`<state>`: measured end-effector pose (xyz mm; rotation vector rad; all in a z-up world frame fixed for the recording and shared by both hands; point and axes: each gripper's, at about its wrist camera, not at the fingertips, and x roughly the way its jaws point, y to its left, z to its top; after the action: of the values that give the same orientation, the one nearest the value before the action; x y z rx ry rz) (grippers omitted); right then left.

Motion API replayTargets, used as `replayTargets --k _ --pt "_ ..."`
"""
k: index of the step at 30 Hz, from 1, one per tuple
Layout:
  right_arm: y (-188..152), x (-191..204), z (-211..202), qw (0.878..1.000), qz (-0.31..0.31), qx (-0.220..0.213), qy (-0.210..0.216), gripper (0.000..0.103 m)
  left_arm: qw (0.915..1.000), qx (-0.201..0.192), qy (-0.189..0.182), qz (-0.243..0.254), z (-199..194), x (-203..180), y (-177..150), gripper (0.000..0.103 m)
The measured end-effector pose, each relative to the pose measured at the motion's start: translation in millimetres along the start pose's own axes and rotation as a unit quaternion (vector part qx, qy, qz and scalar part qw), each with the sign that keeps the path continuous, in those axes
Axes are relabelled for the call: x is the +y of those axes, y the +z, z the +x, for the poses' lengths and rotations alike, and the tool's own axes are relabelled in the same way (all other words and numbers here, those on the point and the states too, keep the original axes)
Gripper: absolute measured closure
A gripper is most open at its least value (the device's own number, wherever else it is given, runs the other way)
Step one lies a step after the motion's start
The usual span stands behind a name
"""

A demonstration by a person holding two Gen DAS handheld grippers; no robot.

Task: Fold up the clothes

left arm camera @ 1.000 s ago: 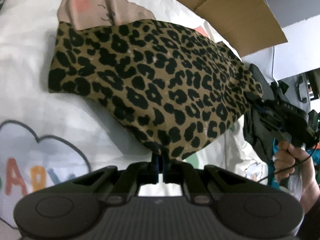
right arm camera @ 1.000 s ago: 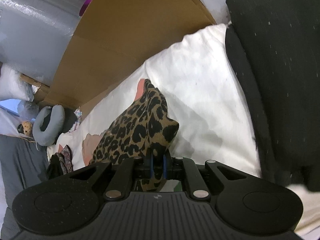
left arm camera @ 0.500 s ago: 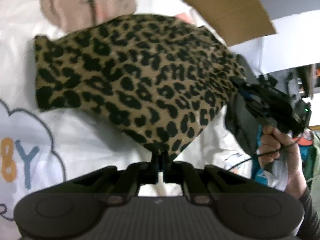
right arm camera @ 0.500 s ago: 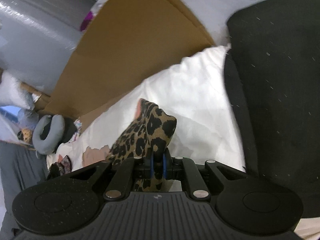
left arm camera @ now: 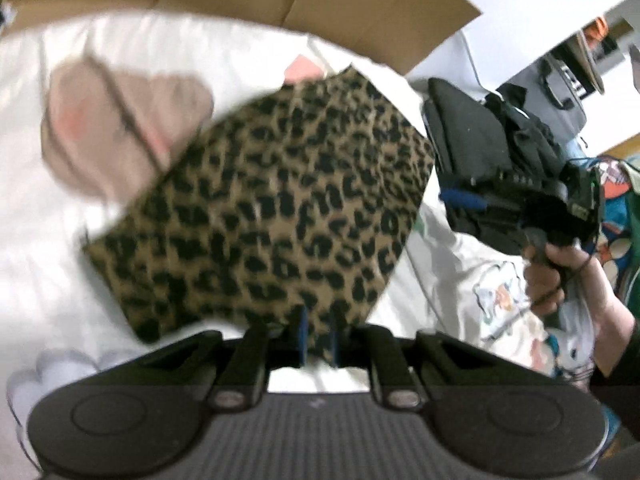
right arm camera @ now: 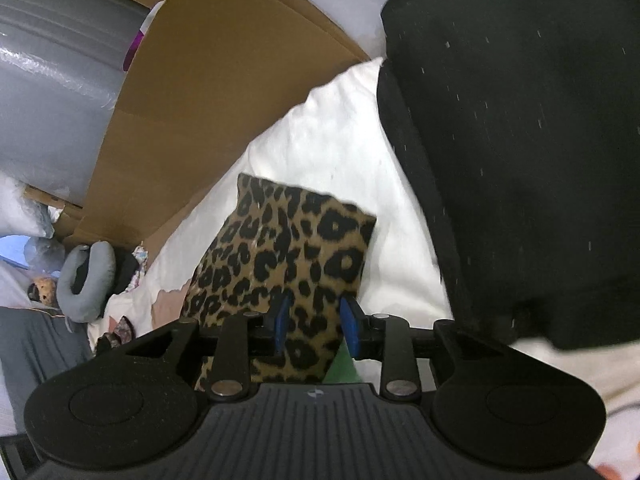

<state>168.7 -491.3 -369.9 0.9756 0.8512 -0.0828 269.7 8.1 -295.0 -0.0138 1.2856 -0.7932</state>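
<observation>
A leopard-print garment (left arm camera: 272, 216) lies folded on the white bedsheet (left arm camera: 40, 240). My left gripper (left arm camera: 318, 336) hangs over its near corner. Its jaws are opening, the blue pads a little apart, with the cloth showing in the gap and not pinched. In the right wrist view the same garment (right arm camera: 288, 248) lies under my right gripper (right arm camera: 314, 322). Those jaws are opening too, the pads well apart and clear of the cloth. The left wrist view also shows the right gripper (left arm camera: 460, 198) just off the garment's right edge, held by a hand (left arm camera: 560, 280).
A beige garment with pink patches (left arm camera: 120, 128) lies behind the leopard one. A black garment (right arm camera: 520, 140) is piled on the right. Brown cardboard (right arm camera: 224, 80) stands along the far side of the bed. A grey neck pillow (right arm camera: 86, 276) rests at the left.
Both grippers were shut on corners of the leopard garment; both pairs of jaws have now parted and let the cloth go. The left gripper has risen and rolled.
</observation>
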Motion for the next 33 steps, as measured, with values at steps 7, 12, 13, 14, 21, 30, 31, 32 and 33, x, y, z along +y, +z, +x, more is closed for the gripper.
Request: replayTargets --k 7,12,13,14,21,30,31,32,33 --pt "-26.2 1.3 -1.6 1.000 0.021 0.003 0.019 0.073 0.9967 -0.031 0.038 0.065 19.5 -10.6 47.9 0.079" --pt "-39.5 -0.2 1.1 0.999 0.036 0.010 0.024 0.073 0.9913 -0.055 0.063 0.102 32.2 -5.8 72.0 0.076" --pt "-41.5 -0.1 2.1 0.999 0.038 0.012 0.027 0.073 0.9899 -0.059 0.066 0.111 35.4 -5.0 75.9 0.075" --pt "-43.4 0.0 3.2 0.999 0.040 0.015 0.030 0.073 0.9887 -0.063 0.065 0.120 37.6 -4.5 78.9 0.073" --pt "-56.4 6.5 14.0 0.998 0.035 0.038 0.039 0.073 0.9753 -0.103 0.067 0.183 55.3 -5.2 94.8 0.055" --pt "-70.8 8.5 25.1 0.997 0.046 0.052 0.038 0.073 0.9722 -0.100 0.047 0.206 82.1 -3.0 101.8 0.060" --pt "-72.3 8.0 26.7 0.997 0.049 0.052 0.039 0.073 0.9716 -0.101 0.047 0.209 83.7 -2.1 101.5 0.061" --pt "-73.4 6.9 28.9 0.997 0.051 0.054 0.038 0.073 0.9720 -0.102 0.047 0.207 83.9 -1.1 101.6 0.063" --pt "-74.1 6.0 30.8 0.996 0.054 0.056 0.037 0.073 0.9723 -0.103 0.047 0.205 84.0 0.0 101.7 0.067"
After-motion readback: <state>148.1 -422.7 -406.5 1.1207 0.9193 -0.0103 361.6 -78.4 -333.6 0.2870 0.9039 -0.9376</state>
